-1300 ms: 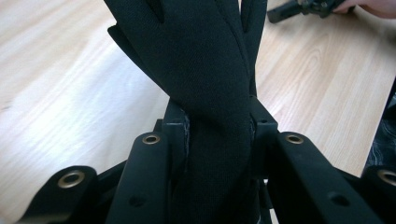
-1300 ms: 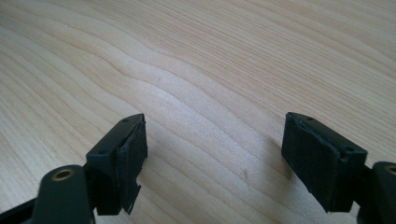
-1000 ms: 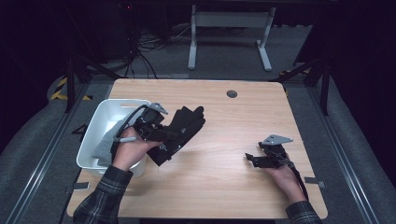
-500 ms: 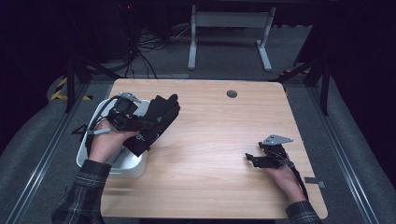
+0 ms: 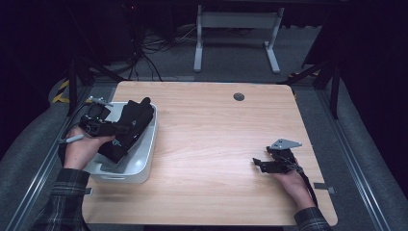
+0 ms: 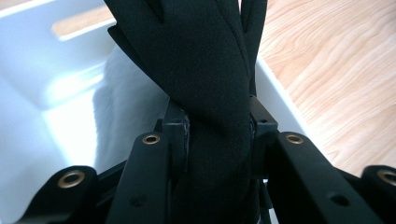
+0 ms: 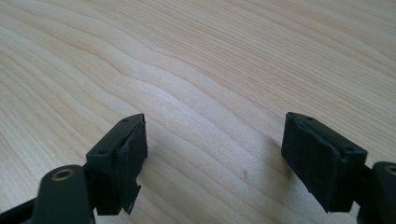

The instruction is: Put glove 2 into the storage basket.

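At the worktop's left edge, the left gripper has carried a black glove leftward off the open wood and now holds it over the white bin, a sign, by the look of it, that the glove is about to be dropped in. Seen from the left gripper view, the jaws are closed partway, clamped on the glove's cloth with its fingers hanging past them above the bin's white floor. Release has not yet come. Toward the right edge, the right gripper has kept its place, resting low on the bare worktop, jaws spread wide and holding nothing, with plain wood grain between its pads.
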`<act>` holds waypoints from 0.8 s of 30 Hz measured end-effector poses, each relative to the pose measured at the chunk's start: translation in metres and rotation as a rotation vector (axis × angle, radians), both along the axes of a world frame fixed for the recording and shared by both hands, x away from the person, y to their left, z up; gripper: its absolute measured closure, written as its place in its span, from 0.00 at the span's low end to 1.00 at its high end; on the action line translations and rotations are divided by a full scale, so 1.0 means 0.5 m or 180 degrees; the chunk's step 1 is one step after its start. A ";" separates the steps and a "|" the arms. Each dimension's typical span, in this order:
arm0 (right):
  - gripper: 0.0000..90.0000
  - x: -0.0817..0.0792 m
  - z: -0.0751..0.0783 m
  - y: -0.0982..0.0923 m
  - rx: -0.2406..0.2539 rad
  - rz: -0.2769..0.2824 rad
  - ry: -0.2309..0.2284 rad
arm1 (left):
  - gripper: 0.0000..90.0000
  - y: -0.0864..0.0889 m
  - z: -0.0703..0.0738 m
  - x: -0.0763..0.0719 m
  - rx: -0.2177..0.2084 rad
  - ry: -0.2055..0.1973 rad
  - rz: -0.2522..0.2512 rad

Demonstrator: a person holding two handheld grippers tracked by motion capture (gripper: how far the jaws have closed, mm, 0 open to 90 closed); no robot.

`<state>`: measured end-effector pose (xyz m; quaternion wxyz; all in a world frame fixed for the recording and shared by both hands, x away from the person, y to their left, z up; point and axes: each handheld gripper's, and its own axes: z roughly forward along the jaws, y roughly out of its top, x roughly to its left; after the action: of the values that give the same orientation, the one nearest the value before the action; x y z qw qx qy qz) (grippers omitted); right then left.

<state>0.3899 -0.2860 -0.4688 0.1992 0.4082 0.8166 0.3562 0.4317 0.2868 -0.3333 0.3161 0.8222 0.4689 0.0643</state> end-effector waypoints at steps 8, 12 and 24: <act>0.26 0.000 0.000 0.000 0.0000 -0.0002 0.0000 | 0.76 0.029 -0.041 0.008 -0.0060 0.0114 0.0072; 0.26 0.000 0.000 0.000 -0.0001 -0.0001 0.0000 | 0.75 0.040 -0.061 0.016 -0.0090 0.0156 0.0077; 0.26 0.000 0.000 0.000 -0.0001 -0.0001 0.0000 | 0.25 0.052 -0.077 0.023 0.0074 -0.0027 0.0286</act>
<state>0.3899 -0.2860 -0.4688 0.1993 0.4084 0.8165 0.3560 0.4430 0.3130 -0.3717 0.3053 0.8037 0.5033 0.0873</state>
